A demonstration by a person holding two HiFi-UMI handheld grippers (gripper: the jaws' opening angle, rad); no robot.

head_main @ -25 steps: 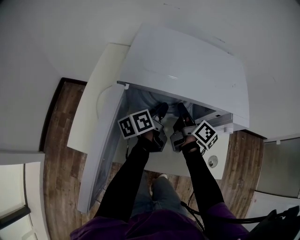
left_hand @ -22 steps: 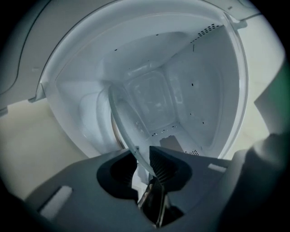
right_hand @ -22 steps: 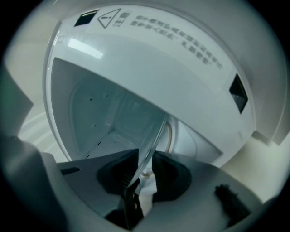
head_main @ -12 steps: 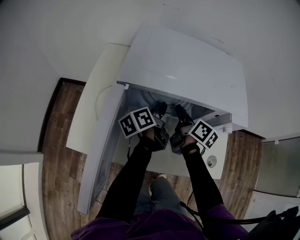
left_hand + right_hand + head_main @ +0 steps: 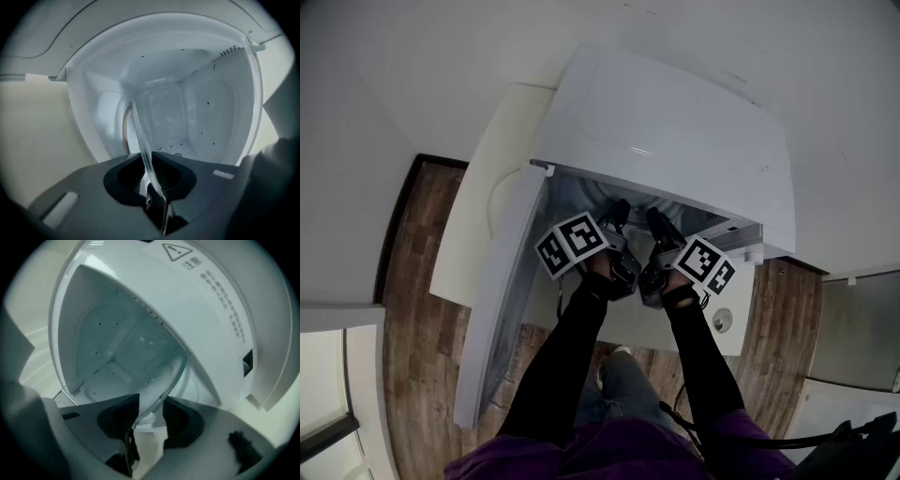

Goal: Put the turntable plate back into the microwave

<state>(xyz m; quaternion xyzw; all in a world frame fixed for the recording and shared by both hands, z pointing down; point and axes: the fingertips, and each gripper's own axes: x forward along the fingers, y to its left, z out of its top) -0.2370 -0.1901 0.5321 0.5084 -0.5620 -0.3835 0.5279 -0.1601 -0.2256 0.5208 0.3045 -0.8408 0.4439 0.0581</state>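
Head view: cannot make out clear turntable plate (image 5: pixel 143 150) inside microwave (image 5: pixel 675 131) at 12 o'clock. Pinched at rim by just-closing left gripper (image 5: pixel 152 180); loose between just-opening right gripper (image 5: pixel 149 416) jaws.

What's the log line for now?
left tool: just closing, grips glass plate | right tool: just opening, plate rim between jaws | microwave: open

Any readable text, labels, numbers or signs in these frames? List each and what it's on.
Warning triangle with an exclamation mark: a sign, no words, on the outer casing of the microwave.
Small print in several lines beside the triangle: too blurred to read.
Left cube and right cube: black-and-white square markers, patterns only, no letters or numbers.
Nothing else readable.
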